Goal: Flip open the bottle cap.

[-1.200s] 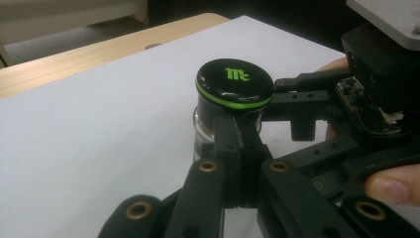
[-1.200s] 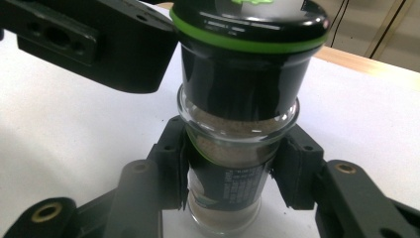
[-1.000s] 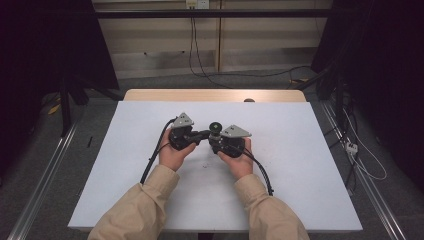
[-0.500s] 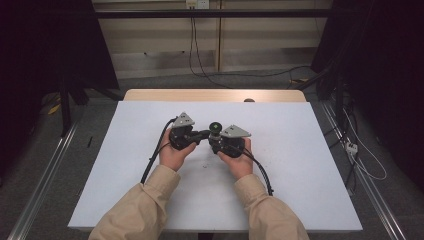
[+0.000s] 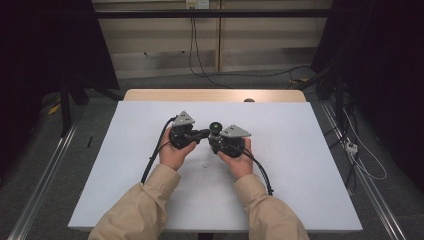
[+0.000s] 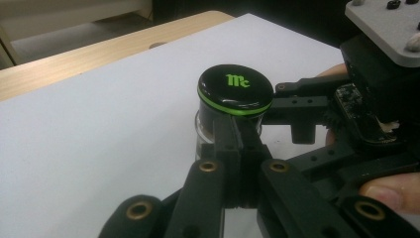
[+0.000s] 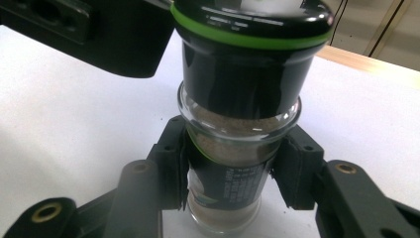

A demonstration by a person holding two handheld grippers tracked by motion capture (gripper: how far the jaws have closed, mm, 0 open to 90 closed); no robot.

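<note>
Comparing this moment with the earlier high views, nothing is seen to have shifted: both hands and the spice jar (image 5: 216, 131) sit where they did a second ago, so the work is judged to be paused in a steady hold rather than advancing. The jar stands upright on the white table (image 5: 300, 165), near its middle, between the two grippers. Its glass body is clamped by the right gripper (image 7: 233, 171), whose pads press on either side below the neck, with brownish powder visible inside. The black cap (image 6: 236, 90), ringed in green, is met at its edge by the left gripper (image 6: 237, 130), whose jaws are drawn fully together; whether the tips actually touch the cap or stop just short cannot be made out with certainty. Both hands are laid low on the table with forearms coming in from the near edge, the left hand (image 5: 175, 152) turned inward toward the jar, the right hand (image 5: 239, 161) cupped under its gripper. An opening of the cap is judged to be the step in hand
</note>
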